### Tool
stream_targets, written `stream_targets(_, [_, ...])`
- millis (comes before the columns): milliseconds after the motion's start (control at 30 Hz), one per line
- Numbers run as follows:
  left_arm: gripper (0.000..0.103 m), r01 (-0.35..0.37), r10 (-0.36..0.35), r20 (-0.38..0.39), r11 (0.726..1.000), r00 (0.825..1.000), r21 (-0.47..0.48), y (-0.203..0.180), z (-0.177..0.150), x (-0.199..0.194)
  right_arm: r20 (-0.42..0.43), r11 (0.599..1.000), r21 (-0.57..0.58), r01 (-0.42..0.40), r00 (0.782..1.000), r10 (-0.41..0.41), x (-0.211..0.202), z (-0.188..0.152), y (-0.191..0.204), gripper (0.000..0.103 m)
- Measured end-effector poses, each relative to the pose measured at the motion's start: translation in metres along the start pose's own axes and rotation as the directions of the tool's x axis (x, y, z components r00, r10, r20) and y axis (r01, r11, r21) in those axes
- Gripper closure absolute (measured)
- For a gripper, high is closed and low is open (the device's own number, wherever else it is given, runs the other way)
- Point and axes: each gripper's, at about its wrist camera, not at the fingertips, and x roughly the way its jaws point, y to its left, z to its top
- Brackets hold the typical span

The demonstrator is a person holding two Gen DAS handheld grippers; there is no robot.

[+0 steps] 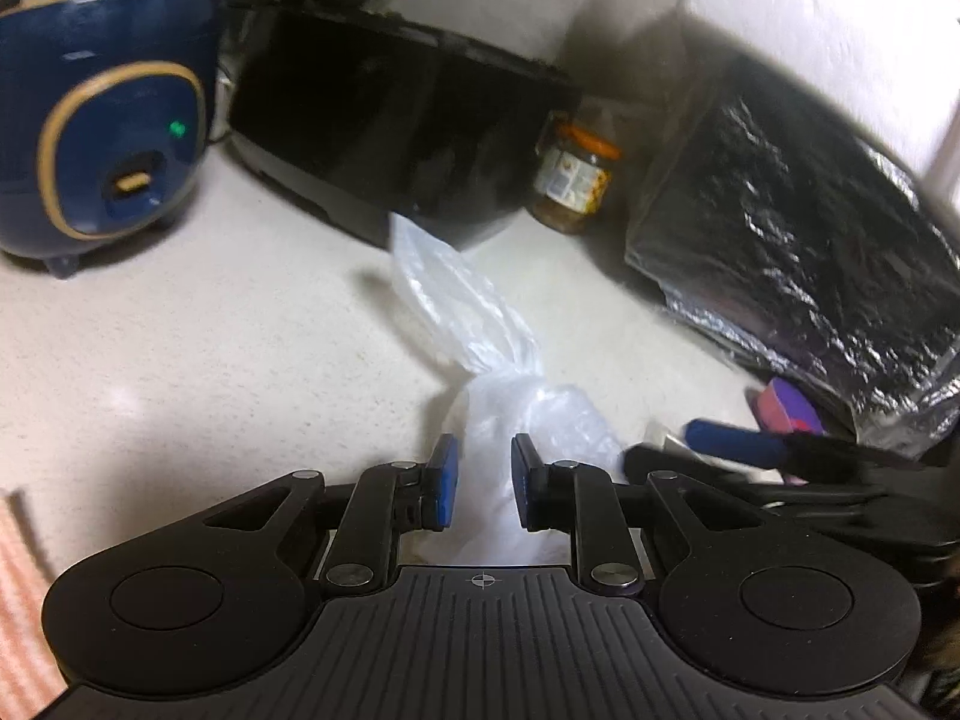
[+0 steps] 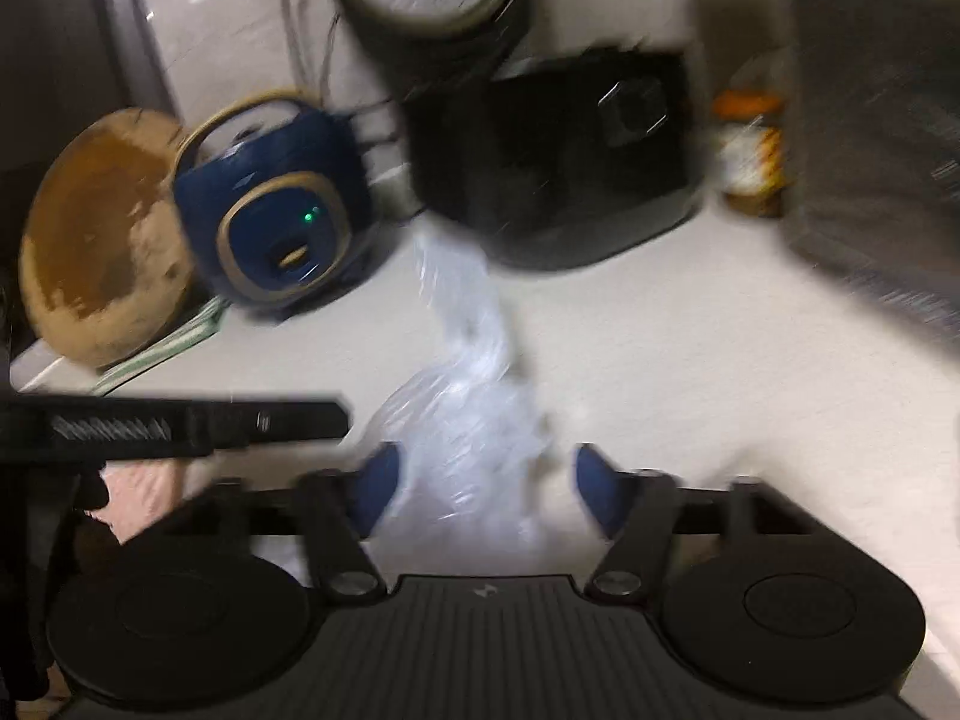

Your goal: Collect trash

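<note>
Holding a knotted clear bag above the counter

Blurring is hiding much of the right wrist view from us: the jar (image 2: 750, 150), the black box-shaped appliance (image 2: 552, 162) and the dark mass at the right edge are all smeared. In the left wrist view the crinkled foil-covered block (image 1: 798, 276) is running out of frame at the right, and small blue and purple things (image 1: 780, 420) beside it are too cut off for us to name.

We are seeing the left gripper (image 1: 485, 489) with its blue pads narrowly apart and the clear plastic bag (image 1: 480, 360) bunched between them; the pads are pressing on its sides, so it is gripping the bag. The right gripper (image 2: 486, 486) is standing with its jaws wide, the bag (image 2: 462, 420) lying between them (whether either pad is touching the film, we cannot tell through the blur).

The bag's twisted tail is stretching away over the pale countertop (image 1: 180, 360) toward the black appliance (image 1: 390, 138). The blue rice cooker (image 1: 102, 144) is sitting to the left, well apart from the bag, with bare counter between. The jar (image 1: 573, 180) is standing between the appliance and the foil block, near both.
</note>
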Motion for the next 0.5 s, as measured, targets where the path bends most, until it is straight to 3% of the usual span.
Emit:
stream_targets(100, [0.081,-0.008,0.009,-0.024,0.999,1.0,0.039,-0.006,-0.001,0.02,0.01,0.999,0.045,0.029,1.0,-0.029,-0.011,0.0,-0.014,0.033])
stream_targets(167, [0.08,-0.062,0.068,-0.055,0.992,0.996,0.107,-0.014,-0.005,0.037,0.007,0.997,0.064,0.04,0.999,-0.04,-0.013,-0.003,-0.019,0.033])
stream_targets(267, [0.079,-0.112,0.118,-0.019,0.975,0.993,0.19,-0.026,-0.01,0.045,0.007,0.996,0.054,0.067,0.998,-0.068,-0.017,-0.008,-0.02,0.033])
stream_targets(500, [0.079,-0.128,0.13,0.009,0.959,0.991,0.254,-0.034,-0.013,0.053,0.049,0.975,-0.01,0.22,0.974,-0.219,-0.031,-0.017,-0.023,0.033])
